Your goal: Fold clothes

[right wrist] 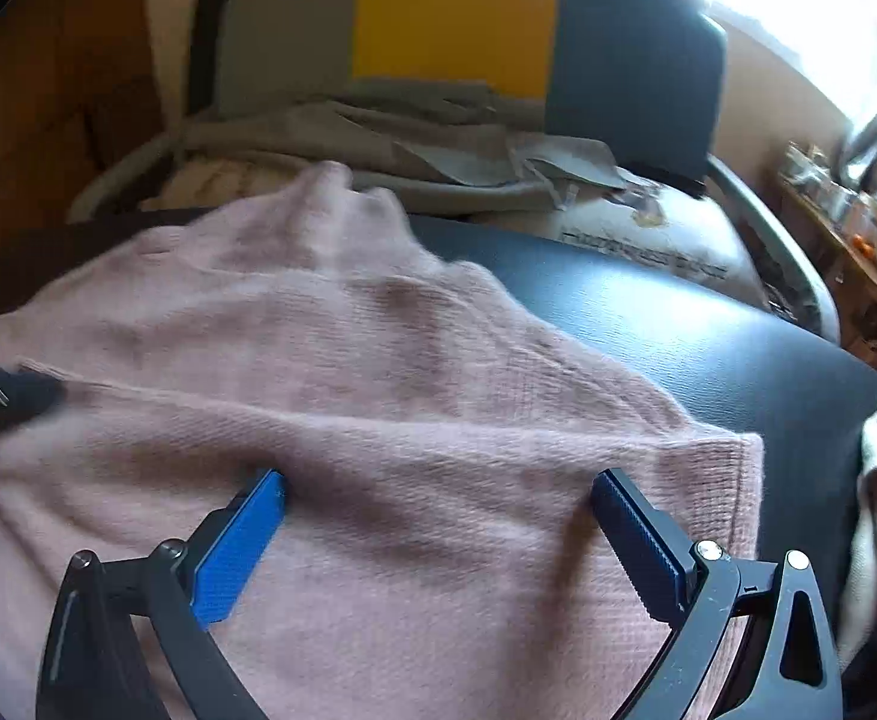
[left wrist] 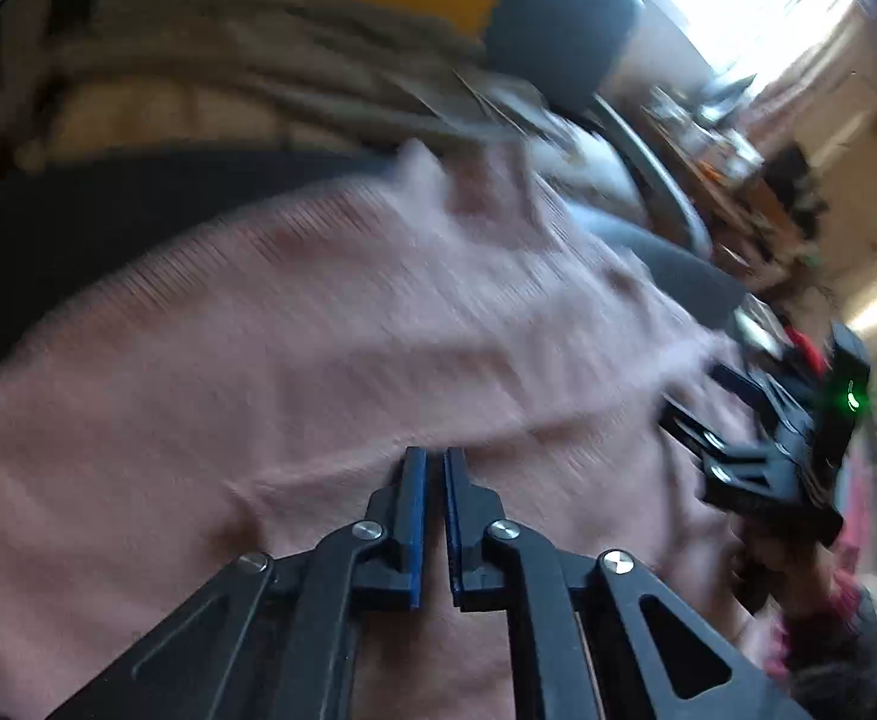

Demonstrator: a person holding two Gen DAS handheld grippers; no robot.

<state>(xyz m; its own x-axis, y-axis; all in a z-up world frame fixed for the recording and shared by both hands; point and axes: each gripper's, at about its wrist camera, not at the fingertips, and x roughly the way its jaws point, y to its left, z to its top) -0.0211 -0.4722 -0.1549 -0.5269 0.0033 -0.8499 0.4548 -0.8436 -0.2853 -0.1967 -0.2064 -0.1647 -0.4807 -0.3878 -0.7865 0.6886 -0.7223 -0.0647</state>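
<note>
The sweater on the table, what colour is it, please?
Pale pink sweater, clearest in the right wrist view.

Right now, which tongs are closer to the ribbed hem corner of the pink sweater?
Right. The right tongs hang open over the pink sweater, just beside its ribbed hem corner. The left tongs sit shut farther along the sweater, away from that corner.
</note>
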